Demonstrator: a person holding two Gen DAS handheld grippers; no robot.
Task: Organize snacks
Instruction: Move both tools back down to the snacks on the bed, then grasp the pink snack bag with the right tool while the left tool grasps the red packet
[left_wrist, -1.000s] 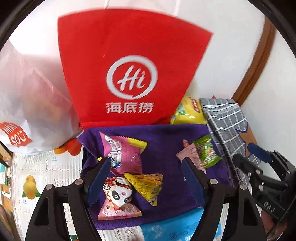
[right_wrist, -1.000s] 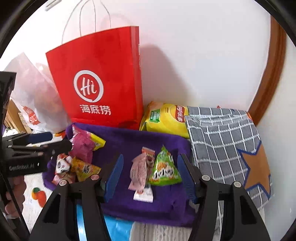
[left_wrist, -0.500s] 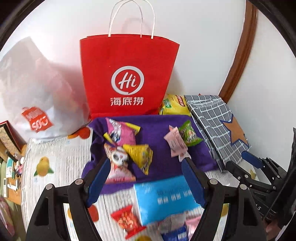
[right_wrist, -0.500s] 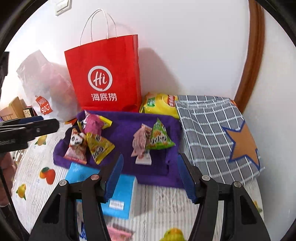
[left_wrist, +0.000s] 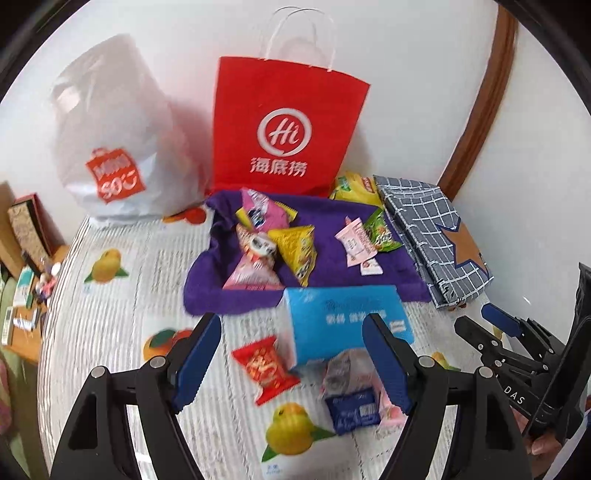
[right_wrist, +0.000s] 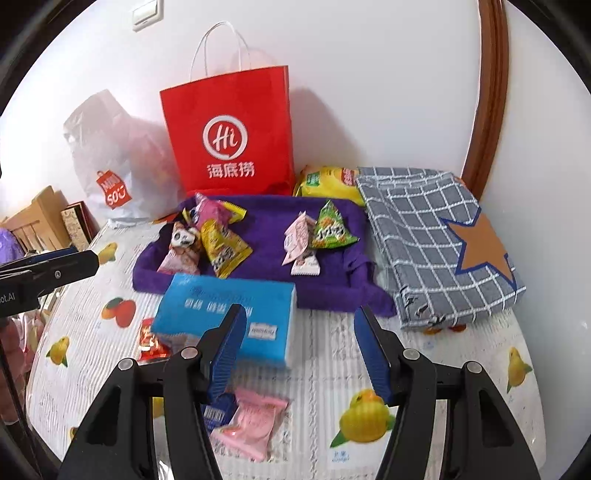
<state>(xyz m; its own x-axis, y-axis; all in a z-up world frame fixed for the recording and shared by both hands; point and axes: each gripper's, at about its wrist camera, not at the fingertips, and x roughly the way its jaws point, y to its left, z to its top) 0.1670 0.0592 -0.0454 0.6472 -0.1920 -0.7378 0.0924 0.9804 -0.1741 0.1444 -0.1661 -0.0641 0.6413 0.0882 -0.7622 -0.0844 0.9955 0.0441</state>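
Observation:
A purple cloth tray holds several snack packets: pink, panda-print, yellow, pale pink and green. Loose on the table lie a red packet, a dark blue packet and a pink packet. My left gripper is open and empty above the red packet. My right gripper is open and empty over the table's near side; it also shows in the left wrist view.
A blue tissue pack lies in front of the tray. A red paper bag, a white plastic bag and a yellow chip bag stand at the wall. A grey checked cloth lies right.
Both grippers have pulled back from the purple tray and risen, so the tissue pack and loose packets on the near table now show. Both stay open and empty.

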